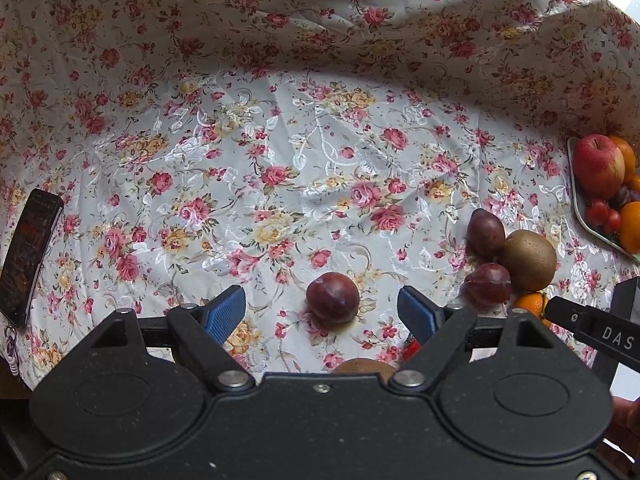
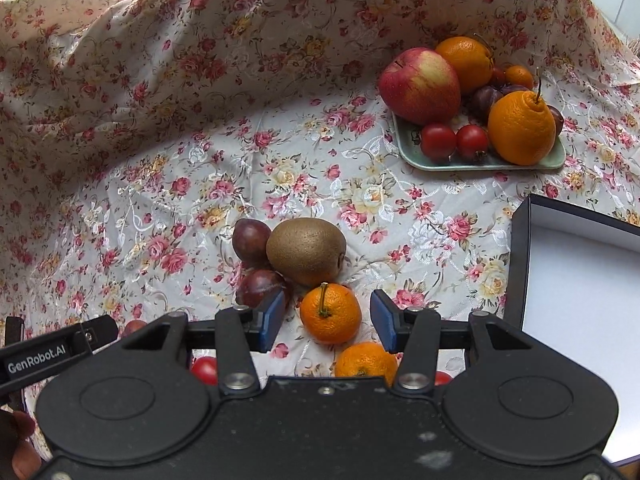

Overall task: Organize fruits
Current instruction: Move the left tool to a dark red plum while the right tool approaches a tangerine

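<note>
Left gripper [image 1: 322, 312] hovers with jaws apart around a plum [image 1: 333, 297] on the floral cloth [image 1: 280, 152]. Right gripper [image 2: 327, 322], also spread wide, straddles a mandarin [image 2: 330, 313] beside a kiwi [image 2: 306, 250]. More fruit sits on the tray [image 2: 408, 142] beyond.

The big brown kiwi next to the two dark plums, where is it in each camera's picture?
Left wrist view: the kiwi sits at the right, beside the two plums.
Right wrist view: the kiwi is near the middle, just beyond the open right claw.
Shared landmark: the tray of fruit, at the right edge in the left view.
</note>
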A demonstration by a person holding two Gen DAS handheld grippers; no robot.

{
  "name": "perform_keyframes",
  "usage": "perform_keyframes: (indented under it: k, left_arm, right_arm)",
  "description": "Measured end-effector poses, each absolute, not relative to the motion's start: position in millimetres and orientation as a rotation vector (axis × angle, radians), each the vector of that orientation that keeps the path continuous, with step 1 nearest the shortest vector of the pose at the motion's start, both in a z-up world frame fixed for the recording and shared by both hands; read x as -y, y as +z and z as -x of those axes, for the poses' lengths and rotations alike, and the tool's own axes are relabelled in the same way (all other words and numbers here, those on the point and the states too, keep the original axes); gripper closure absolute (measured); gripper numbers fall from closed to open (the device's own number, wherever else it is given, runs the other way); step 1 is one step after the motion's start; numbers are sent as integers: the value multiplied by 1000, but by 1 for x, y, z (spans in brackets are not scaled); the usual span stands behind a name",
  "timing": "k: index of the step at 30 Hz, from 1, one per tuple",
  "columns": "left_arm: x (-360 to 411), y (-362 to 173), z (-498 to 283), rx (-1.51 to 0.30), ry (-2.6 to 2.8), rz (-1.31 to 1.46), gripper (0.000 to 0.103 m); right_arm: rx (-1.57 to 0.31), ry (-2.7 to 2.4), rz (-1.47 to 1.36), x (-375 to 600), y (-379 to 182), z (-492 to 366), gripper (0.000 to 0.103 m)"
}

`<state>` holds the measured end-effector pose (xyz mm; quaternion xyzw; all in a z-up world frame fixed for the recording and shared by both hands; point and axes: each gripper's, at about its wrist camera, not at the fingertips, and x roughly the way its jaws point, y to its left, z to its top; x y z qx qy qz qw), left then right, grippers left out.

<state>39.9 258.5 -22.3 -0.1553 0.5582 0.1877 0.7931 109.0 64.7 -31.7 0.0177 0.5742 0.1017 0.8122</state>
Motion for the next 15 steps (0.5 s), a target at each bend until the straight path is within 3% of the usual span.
perform_keyframes:
  k: [15]
  left_arm:
    - [-276,-37,-41,-1253,437,361,18]
  right_arm:
    - [-1338,147,-61,-76,-67,-132,52]
